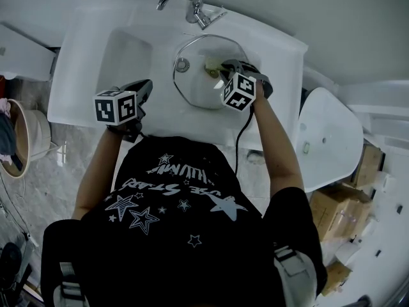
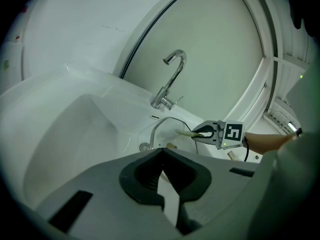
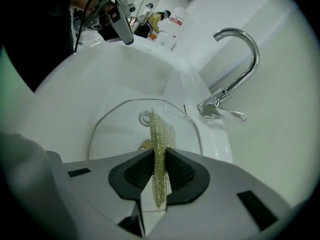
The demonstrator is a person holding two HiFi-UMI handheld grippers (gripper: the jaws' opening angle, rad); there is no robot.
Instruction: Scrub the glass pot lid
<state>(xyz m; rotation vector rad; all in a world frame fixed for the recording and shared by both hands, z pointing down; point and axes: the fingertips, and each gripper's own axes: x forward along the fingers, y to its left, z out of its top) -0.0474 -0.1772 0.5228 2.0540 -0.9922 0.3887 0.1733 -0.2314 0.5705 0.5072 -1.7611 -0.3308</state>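
Sink (image 1: 83, 75) holds glass lid (image 1: 199, 89); right gripper (image 1: 221, 70) pinches scourer (image 3: 159, 149), left gripper (image 1: 146, 88) closed by rim (image 1: 156, 116).

A chrome tap (image 1: 192, 2) stood at twelve o'clock of the white sink (image 1: 83, 56); cardboard boxes (image 1: 337, 213) lay at four o'clock.

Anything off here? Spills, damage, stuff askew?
Nothing stands out. The glass pot lid lies in the sink basin. The right tool is clamped on a mesh scrub pad over it, and the left tool is shut and empty at the sink's left. No spill or breakage shows.
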